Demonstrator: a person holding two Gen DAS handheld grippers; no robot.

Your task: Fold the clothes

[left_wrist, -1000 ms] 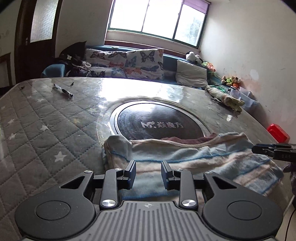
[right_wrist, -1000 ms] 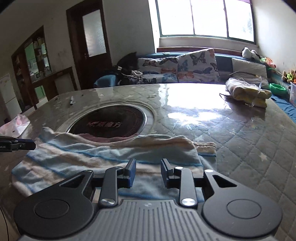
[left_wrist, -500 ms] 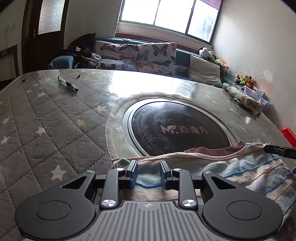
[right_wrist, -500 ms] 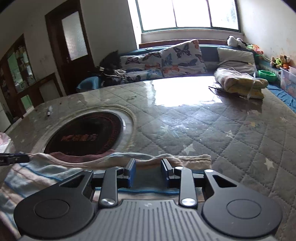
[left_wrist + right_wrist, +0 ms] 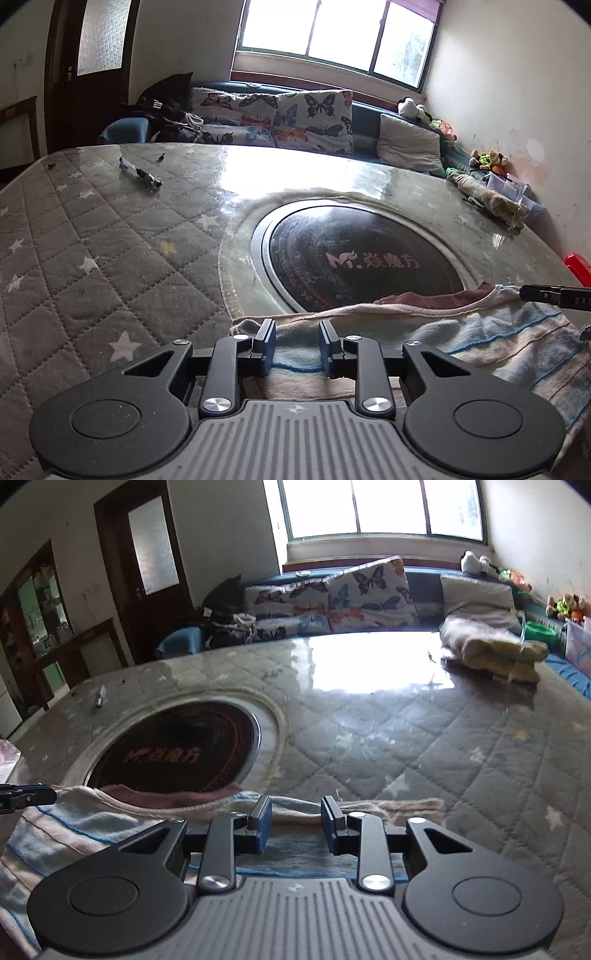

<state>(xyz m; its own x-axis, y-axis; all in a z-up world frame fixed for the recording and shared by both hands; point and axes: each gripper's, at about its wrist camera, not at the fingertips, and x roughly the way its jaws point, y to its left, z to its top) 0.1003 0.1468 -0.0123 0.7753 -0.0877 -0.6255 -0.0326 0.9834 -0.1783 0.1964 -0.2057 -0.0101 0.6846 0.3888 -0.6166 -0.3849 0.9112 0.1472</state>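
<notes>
Striped shirt [image 5: 480, 343] lies at near edge of surface [image 5: 110, 258]; left claw [image 5: 297, 347] and right claw [image 5: 295, 825] spread above its hem. Fold stage undeterminable.

We are holding both grippers low and pointing forward, side by side. Our left gripper [image 5: 297, 334] is keeping its two black fingers [image 5: 266, 338] parallel with a clear gap between the blue pads, and nothing is sitting between them. Our right gripper [image 5: 295, 812] is posing the same way, jaws parted, its fingers [image 5: 330, 821] level and unloaded. Each one is showing at the edge of the other's view: the right one's fingertip is poking in from the right side of the left wrist view, the left one's from the left side of the right wrist view.
</notes>
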